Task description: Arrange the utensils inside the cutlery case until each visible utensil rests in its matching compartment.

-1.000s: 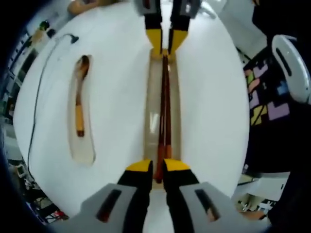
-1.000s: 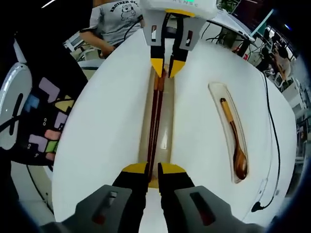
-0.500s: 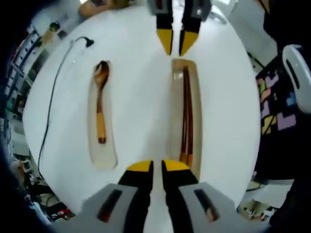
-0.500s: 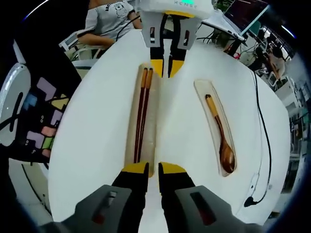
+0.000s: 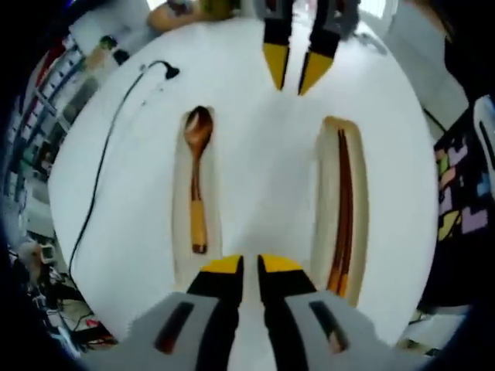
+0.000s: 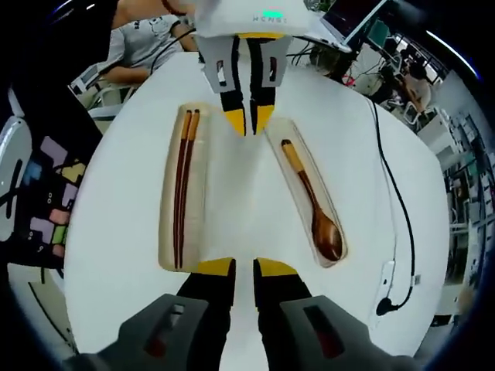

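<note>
Jaws on my left gripper and right gripper are sitting nearly together, gripping nothing, facing each other over the white desk. I'm seeing the chopsticks and spoon lying in separate compartments. A black cable is trailing nearby.

white round table, black cable, colourful block-pattern mat, seated person
</note>
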Available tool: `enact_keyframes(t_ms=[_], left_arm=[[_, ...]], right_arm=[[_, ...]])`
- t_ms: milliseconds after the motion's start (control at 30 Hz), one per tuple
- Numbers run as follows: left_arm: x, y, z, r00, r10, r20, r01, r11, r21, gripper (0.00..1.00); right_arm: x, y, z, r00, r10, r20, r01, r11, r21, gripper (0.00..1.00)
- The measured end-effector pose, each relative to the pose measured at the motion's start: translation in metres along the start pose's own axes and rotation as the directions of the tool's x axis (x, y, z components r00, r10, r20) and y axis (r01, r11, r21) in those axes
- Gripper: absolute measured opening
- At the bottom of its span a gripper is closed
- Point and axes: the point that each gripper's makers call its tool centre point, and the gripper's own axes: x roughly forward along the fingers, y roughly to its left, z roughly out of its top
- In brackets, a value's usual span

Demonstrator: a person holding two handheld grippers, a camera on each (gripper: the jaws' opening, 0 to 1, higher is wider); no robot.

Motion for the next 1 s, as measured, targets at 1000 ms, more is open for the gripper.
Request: enact_keyframes(t_ms=[1000], left_arm=[[0.04,0.048,0.041,0.987,0.062,0.15,-0.048,0.994,-0.093,0.18]], right_arm=[[0.027,-0.09,-0.025,0.934,-0.179,0.308,-0.143,0.603,0.785,0.14]])
